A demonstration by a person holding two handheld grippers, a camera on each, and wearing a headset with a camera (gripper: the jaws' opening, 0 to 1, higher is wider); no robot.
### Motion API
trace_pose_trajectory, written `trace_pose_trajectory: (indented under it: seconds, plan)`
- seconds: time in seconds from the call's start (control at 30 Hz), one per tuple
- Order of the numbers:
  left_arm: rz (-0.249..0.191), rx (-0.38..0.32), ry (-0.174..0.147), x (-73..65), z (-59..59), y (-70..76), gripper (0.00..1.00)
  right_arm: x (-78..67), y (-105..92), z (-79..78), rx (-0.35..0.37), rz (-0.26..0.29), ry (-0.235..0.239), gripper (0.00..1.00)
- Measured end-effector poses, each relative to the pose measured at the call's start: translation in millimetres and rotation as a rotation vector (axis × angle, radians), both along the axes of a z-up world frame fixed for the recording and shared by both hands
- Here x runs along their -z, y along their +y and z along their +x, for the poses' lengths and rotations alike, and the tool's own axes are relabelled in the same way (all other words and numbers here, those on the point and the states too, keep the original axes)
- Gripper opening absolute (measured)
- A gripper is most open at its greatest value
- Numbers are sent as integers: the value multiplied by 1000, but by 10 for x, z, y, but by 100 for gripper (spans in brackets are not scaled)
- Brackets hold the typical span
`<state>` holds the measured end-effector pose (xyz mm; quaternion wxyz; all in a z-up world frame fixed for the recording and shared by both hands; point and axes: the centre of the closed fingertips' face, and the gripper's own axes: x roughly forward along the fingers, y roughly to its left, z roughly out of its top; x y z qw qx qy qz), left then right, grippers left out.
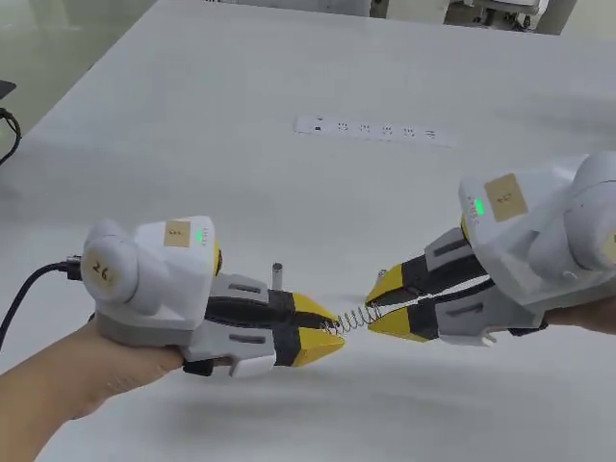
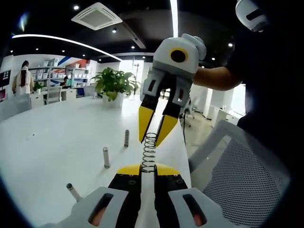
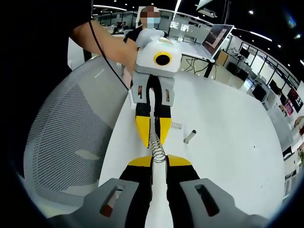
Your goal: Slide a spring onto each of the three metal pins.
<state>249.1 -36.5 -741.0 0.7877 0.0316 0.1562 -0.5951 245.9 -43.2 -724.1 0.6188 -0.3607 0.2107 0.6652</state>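
Note:
A small metal spring (image 1: 351, 320) hangs in the air between my two grippers, which face each other tip to tip. My left gripper (image 1: 332, 339) is shut on one end of the spring (image 2: 149, 152); my right gripper (image 1: 381, 314) is shut on the other end (image 3: 157, 147). An upright metal pin (image 1: 277, 274) stands on the white table just behind the left gripper. In the left gripper view, one bare pin (image 2: 106, 157) stands upright, a second pin (image 2: 126, 138) looks ribbed, and a third pin (image 2: 72, 191) leans. Another spring (image 3: 176, 126) lies on the table beside a pin (image 3: 190, 137).
A white power strip (image 1: 371, 129) lies further back on the table (image 1: 192, 144). A black cable (image 1: 29, 289) runs from the left gripper's rear. A grey mesh chair (image 3: 66, 137) stands at the table's edge. A potted plant (image 2: 114, 83) stands far off.

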Motion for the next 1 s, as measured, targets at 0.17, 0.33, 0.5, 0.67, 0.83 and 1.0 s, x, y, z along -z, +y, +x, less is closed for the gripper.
trace_pose_trajectory:
  seconds: [0.17, 0.33, 0.5, 0.67, 0.83, 1.0]
  plan:
    - [6, 2, 0, 21, -4, -2, 1, -36, 34, -22, -19, -10, -10, 8]
    - [14, 7, -4, 45, -1, -27, 1, -69, 74, -46, -36, -14, -13, 8]
    - [21, 17, -13, 67, 1, -66, 1, -90, 122, -63, -47, -22, -12, 8]
    - [29, 22, -13, 99, -3, -83, 1, -68, 155, -82, -63, -49, -16, 8]
    - [40, 27, -13, 132, -11, -95, 1, -40, 182, -100, -71, -83, -14, 8]
    - [41, 26, -20, 139, -5, -103, 1, -33, 203, -101, -87, -123, -30, 8]
